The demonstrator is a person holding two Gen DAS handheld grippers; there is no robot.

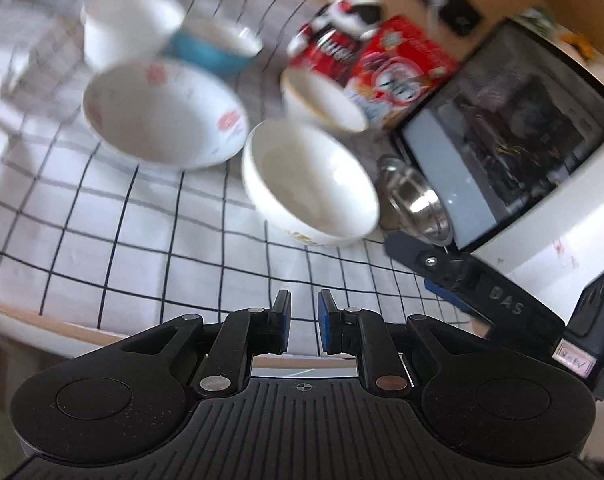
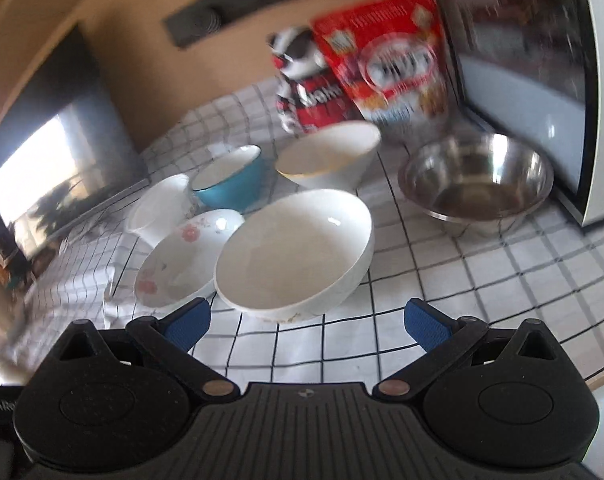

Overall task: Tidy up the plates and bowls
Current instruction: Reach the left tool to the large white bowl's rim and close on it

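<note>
The big white bowl (image 2: 294, 252) sits right side up on the checked cloth (image 2: 482, 280), its open mouth facing up. It is round, so it has no long side. It is just ahead of the right gripper (image 2: 306, 324), whose fingers are wide apart and hold nothing. The flower bowl (image 2: 182, 260) touches its left side. The left gripper (image 1: 304, 322) is closed and empty, near the table edge, with the bowl ahead of it.

Bright daylight — motion blur, fisheye-warped edges.
</note>
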